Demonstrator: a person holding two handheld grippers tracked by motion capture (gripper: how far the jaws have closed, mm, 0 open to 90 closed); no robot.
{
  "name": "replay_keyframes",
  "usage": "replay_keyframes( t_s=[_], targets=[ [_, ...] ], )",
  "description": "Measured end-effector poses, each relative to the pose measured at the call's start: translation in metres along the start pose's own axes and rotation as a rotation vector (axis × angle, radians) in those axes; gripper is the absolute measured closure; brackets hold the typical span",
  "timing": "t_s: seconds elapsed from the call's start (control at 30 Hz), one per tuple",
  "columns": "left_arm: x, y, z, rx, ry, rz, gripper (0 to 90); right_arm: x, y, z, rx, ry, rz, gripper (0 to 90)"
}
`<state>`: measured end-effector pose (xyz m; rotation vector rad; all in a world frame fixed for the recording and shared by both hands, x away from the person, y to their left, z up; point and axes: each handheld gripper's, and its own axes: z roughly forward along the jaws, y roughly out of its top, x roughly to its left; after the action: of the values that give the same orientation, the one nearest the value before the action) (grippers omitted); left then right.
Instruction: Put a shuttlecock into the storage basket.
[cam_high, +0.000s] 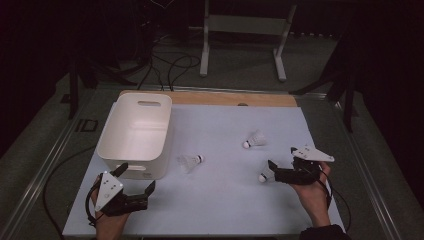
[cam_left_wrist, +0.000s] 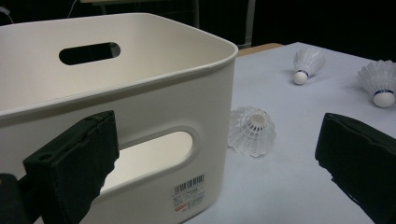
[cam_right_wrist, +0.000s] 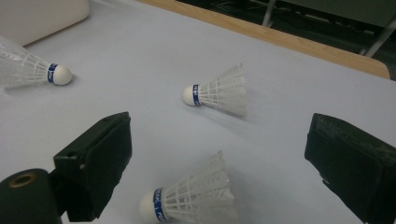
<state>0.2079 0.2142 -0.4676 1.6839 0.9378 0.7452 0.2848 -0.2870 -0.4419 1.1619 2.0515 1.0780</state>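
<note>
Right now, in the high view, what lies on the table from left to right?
Left gripper → white bin → shuttlecock beside the bin → far shuttlecock → shuttlecock by the right gripper → right gripper.

Desk (cam_high: 225, 210) covered by a pale, bluish-white sheet, with a strip of bare wood (cam_high: 235, 98) exposed along its far edge. A white plastic bin (cam_high: 135, 132) with oval handle cut-outs and a barcode sticker on its near wall stands on the left part of the sheet. Three white shuttlecocks lie on their sides on the sheet: a centre shuttlecock (cam_high: 190, 161) just right of the bin, a far shuttlecock (cam_high: 255, 140) toward the right, and a near shuttlecock (cam_high: 265, 174) closest to the person's edge, all apart from one another.
</note>
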Motion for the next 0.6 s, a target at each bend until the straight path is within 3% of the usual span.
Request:
replay_keyframes(
  t_s=[0.23,0.6],
  targets=[
    [0.001,0.000,0.002,0.003,0.000,-0.004,0.2,-0.002,-0.001,0.005,0.002,0.011,-0.016,7.5],
    [-0.001,-0.003,0.001,0.015,0.007,-0.009,0.2,-0.008,-0.004,0.016,0.035,0.041,0.022,7.6]
  ],
)
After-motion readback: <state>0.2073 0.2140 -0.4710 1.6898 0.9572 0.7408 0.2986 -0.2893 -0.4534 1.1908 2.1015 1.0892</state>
